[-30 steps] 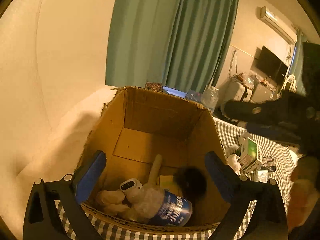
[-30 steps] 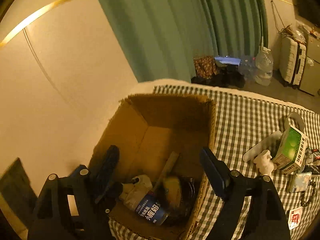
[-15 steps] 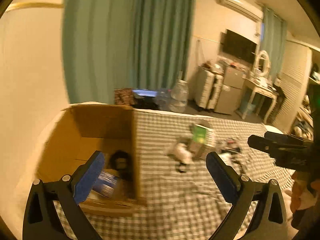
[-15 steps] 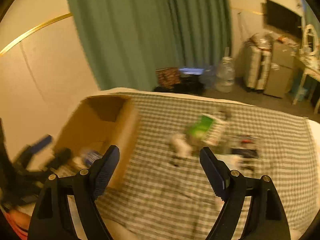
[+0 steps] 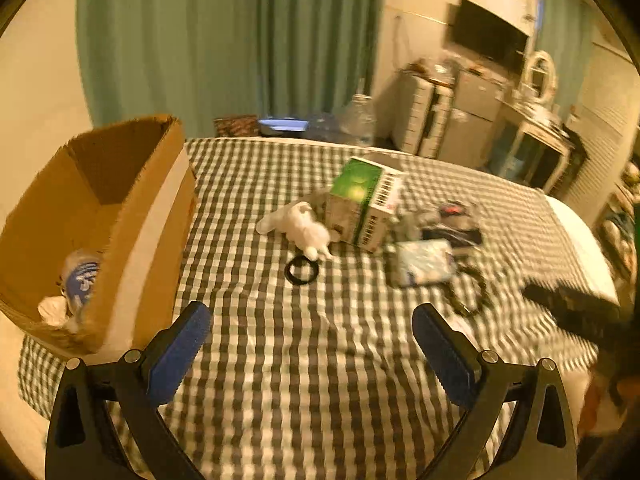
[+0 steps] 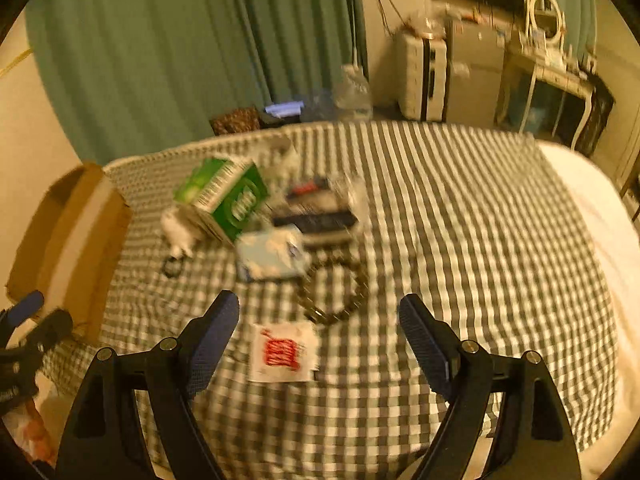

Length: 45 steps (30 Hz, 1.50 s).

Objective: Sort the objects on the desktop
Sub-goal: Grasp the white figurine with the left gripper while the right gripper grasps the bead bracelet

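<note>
Right wrist view shows the right gripper (image 6: 318, 326) empty, jaws wide, above a flat red-printed packet (image 6: 283, 353) whose thinness could let the pads slip off it.

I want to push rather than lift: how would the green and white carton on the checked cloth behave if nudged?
The green and white carton sits tilted, leaning by the white plush toy, so it may well tip. It looks like light cardboard, probably sliding easily. The soft checked cloth might bunch under it.

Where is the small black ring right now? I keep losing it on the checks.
In the left wrist view, the black ring lies on the checked cloth, just in front of the white plush toy, right of the cardboard box.
</note>
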Each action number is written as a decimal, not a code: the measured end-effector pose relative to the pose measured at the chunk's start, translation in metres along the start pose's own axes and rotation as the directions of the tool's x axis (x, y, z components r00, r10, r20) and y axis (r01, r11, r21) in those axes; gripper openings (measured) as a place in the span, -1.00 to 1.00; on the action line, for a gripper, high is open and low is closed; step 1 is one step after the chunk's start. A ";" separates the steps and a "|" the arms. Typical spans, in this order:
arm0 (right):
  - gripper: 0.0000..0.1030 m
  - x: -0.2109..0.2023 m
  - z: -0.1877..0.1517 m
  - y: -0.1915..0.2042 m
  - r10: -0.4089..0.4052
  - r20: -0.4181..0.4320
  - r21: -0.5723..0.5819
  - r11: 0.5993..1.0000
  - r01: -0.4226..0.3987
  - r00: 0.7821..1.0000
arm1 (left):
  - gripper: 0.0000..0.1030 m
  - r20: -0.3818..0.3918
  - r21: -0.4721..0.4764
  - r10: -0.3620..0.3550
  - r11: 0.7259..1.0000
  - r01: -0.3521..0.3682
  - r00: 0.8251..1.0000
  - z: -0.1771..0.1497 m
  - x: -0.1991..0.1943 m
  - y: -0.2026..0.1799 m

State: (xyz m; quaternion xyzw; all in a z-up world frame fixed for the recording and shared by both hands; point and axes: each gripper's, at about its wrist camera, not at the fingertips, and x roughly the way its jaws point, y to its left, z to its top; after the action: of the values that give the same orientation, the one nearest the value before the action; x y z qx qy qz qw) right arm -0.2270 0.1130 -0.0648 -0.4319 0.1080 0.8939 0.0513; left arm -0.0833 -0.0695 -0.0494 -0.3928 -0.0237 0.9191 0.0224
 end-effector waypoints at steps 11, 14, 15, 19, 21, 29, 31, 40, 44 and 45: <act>0.52 0.092 0.000 -0.008 0.064 -0.175 -0.061 0.995 -0.076 0.982 | 1.00 0.006 -0.011 -0.021 1.000 0.021 1.000 0.025 0.111 -0.005; 0.52 0.112 0.001 -0.005 0.063 -0.221 -0.087 0.993 -0.084 0.973 | 1.00 -0.024 -0.039 -0.020 0.999 0.019 1.000 0.026 0.136 0.007; 0.52 0.117 0.001 -0.004 0.061 -0.229 -0.091 0.992 -0.084 0.971 | 1.00 -0.038 -0.048 -0.022 0.999 0.020 0.999 0.027 0.142 0.011; 0.55 0.131 0.006 0.005 0.018 -0.229 -0.155 0.986 -0.055 0.973 | 1.00 -0.019 -0.094 -0.041 0.995 0.039 0.999 0.030 0.157 0.028; 0.55 0.135 0.005 0.012 -0.018 -0.221 -0.204 0.979 -0.028 0.975 | 1.00 -0.043 -0.085 -0.020 0.996 0.016 0.999 0.032 0.168 0.029; -0.61 0.125 0.006 0.012 -0.036 -0.146 -0.232 0.973 0.001 0.989 | 0.77 -0.032 -0.102 -0.070 0.992 0.067 0.997 0.037 0.182 0.039; -0.73 0.123 0.007 0.008 -0.025 -0.149 -0.205 0.979 -0.007 0.989 | 0.10 -0.061 -0.112 -0.104 0.989 0.097 0.993 0.036 0.184 0.045; -0.77 0.092 0.006 0.014 0.028 -0.140 -0.201 0.978 -0.056 0.990 | -0.16 -0.015 -0.080 -0.119 0.990 0.117 0.993 0.027 0.161 0.055; -0.77 0.068 0.011 0.011 0.079 -0.101 -0.175 0.980 -0.096 0.992 | -0.16 0.010 -0.066 -0.110 0.992 0.110 0.994 0.024 0.131 0.051; -0.77 0.059 0.011 0.012 0.092 -0.088 -0.169 0.980 -0.106 0.992 | -0.16 0.015 -0.065 -0.105 0.992 0.106 0.994 0.023 0.124 0.051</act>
State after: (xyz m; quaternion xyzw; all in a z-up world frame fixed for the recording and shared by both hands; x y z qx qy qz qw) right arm -0.2744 0.1042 -0.1027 -0.4644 0.0532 0.8833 -0.0354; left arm -0.1866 -0.1138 -0.1259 -0.3861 -0.0746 0.9176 0.0581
